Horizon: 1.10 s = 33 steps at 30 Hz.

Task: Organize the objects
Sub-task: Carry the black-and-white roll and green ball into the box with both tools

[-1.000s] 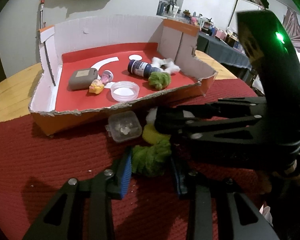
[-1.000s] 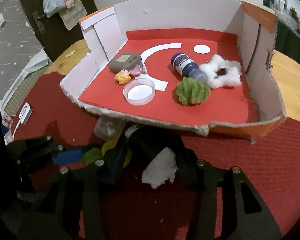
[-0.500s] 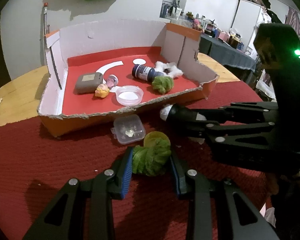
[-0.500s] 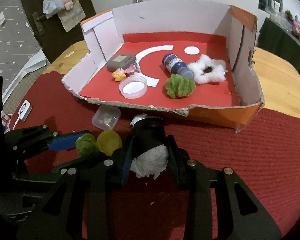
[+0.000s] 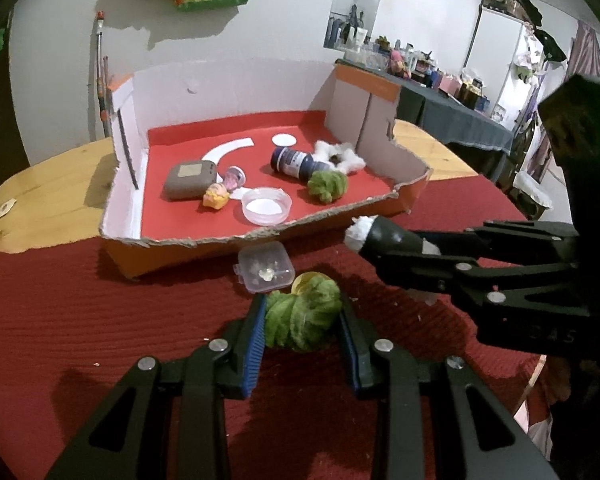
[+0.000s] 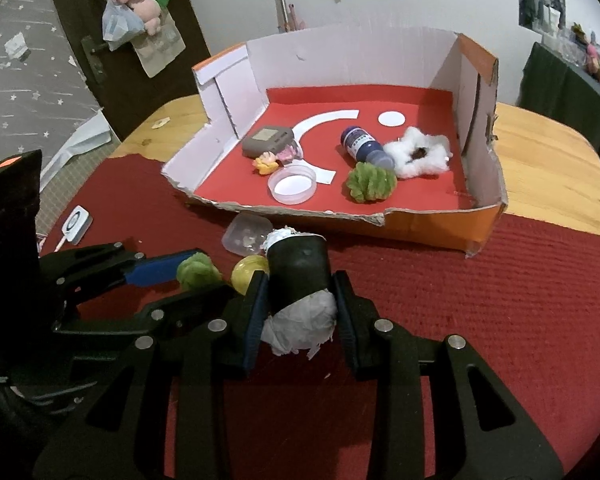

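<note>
1. green fuzzy ball (image 5: 302,317) is pinched in the left gripper (image 5: 303,320), above the red mat (image 5: 100,312).
2. right gripper (image 6: 298,304) is clamped on a black tube stuffed with white paper (image 6: 298,280), near the cardboard box (image 6: 428,224).

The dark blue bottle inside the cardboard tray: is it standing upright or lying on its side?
Lying on its side. The dark blue bottle rests lengthwise on the cardboard tray, between the white fluffy piece and the green pom-pom.
</note>
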Motion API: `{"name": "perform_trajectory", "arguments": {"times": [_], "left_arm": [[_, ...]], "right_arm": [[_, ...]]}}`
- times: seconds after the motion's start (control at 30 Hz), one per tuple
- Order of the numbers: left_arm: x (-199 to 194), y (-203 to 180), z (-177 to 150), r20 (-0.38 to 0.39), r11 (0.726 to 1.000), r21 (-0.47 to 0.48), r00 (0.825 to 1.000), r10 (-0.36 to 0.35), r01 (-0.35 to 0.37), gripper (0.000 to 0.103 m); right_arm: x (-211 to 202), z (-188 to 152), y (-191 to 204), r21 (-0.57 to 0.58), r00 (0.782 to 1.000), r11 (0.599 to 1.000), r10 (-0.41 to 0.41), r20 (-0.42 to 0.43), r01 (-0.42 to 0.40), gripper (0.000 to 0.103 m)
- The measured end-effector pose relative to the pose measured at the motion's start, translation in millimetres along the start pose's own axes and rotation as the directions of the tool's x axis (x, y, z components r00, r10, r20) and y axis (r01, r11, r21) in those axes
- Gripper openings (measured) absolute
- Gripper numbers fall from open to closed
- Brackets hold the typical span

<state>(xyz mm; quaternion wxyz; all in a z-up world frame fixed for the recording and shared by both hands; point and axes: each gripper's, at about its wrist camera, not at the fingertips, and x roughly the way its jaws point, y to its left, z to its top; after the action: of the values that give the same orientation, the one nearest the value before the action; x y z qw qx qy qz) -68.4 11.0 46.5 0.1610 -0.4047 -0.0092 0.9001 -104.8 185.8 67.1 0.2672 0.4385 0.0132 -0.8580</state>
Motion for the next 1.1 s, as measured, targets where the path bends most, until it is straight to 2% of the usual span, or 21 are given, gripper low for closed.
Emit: {"name": "perform_trajectory", "arguments": {"times": [0.47,0.87,1.1], "left_arm": [[-18,5,21,0.06,1.0,0.004,0.998,0.016,-0.017,0.034],[-13,19,49,0.078,0.999,0.009,0.996,0.049,-0.05,0.034],[-1,28,64,0.06,0.998,0.014,0.997,0.054,-0.055,0.034]], "right_arm": [[-25,15,14,-0.047,0.998,0.999,0.024,0.05,-0.022,0.031],[-20,38,8,-0.073,0.999,0.997,0.007,0.046,-0.003,0.031],[-9,53,3,-0.089,1.0,0.996,-0.005,0.026,0.008,0.031]]}}
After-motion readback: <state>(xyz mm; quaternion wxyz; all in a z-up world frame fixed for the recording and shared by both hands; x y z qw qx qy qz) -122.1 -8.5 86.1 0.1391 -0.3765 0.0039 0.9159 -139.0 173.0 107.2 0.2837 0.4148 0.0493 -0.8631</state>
